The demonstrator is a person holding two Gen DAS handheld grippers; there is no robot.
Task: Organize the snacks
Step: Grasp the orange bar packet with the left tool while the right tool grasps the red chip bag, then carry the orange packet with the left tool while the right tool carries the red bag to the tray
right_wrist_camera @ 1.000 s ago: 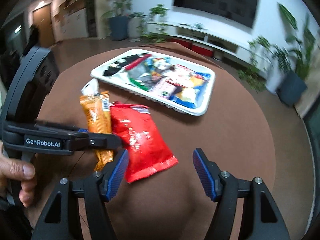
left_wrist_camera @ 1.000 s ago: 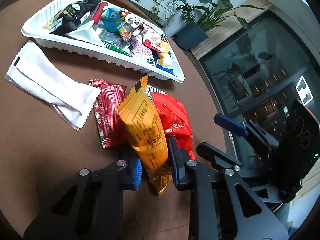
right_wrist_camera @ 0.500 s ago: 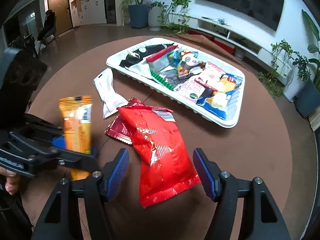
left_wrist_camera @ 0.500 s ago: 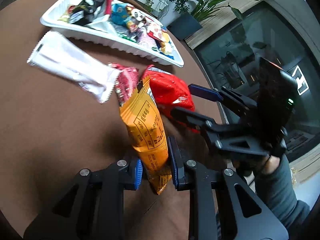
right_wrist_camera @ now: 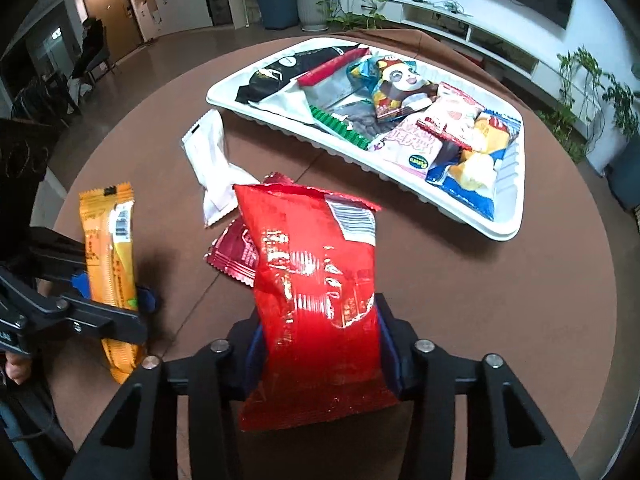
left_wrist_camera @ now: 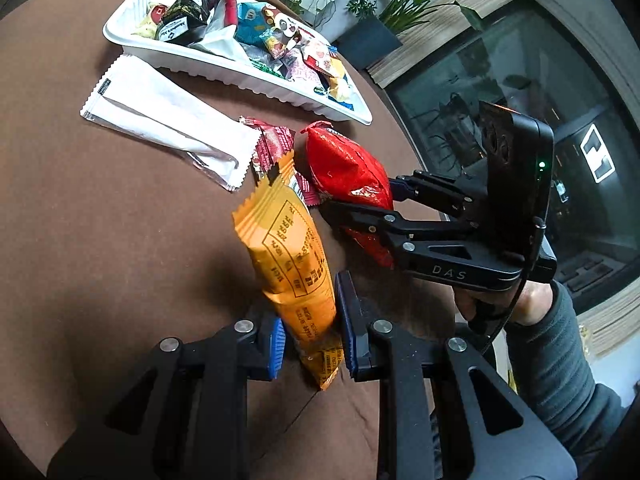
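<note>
Between the right gripper [right_wrist_camera: 318,344] closing fingers sits a red bag [right_wrist_camera: 316,280] (barcode visible only here); left gripper [left_wrist_camera: 310,340] pinches an orange bar [left_wrist_camera: 292,264].

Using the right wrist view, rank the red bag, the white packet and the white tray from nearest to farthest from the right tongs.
1. Red bag, between the right tongs, which are closing.
2. White packet, beyond it, up-left.
3. White tray, farthest, at the table's far side.
</note>
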